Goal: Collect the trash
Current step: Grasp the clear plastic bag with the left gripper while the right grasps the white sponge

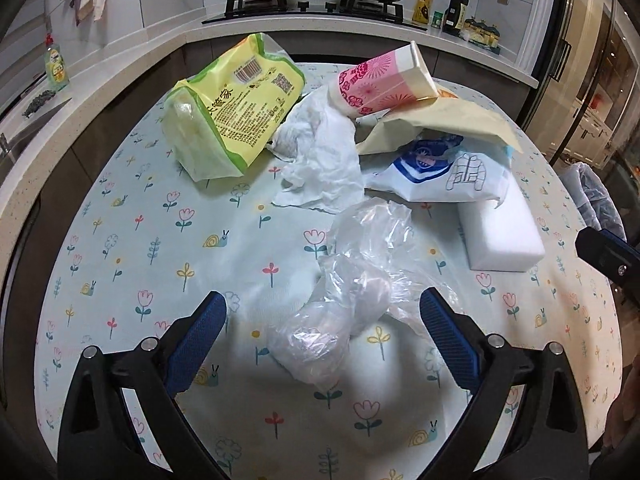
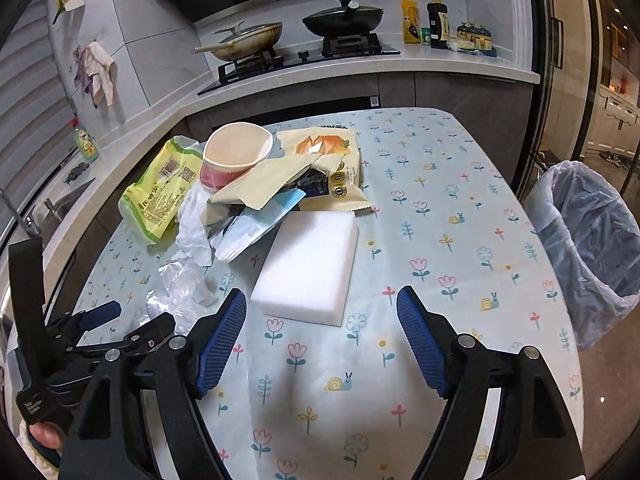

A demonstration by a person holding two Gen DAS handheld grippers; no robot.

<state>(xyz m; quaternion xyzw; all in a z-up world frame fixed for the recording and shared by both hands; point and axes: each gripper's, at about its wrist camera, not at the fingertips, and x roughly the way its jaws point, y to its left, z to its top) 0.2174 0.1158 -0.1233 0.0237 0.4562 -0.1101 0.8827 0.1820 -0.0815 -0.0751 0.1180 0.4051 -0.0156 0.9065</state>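
Both wrist views look steeply down, close over the table (image 1: pixel 120 240), facing the stove (image 2: pixel 296 60). Both show the white block (image 2: pixel 308 264) and the trash pile (image 1: pixel 320 128) behind it.

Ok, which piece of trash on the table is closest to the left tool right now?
The crumpled clear plastic bag, lying between the open left tool fingers. The tissue, green packet and paper cup all lie farther back.
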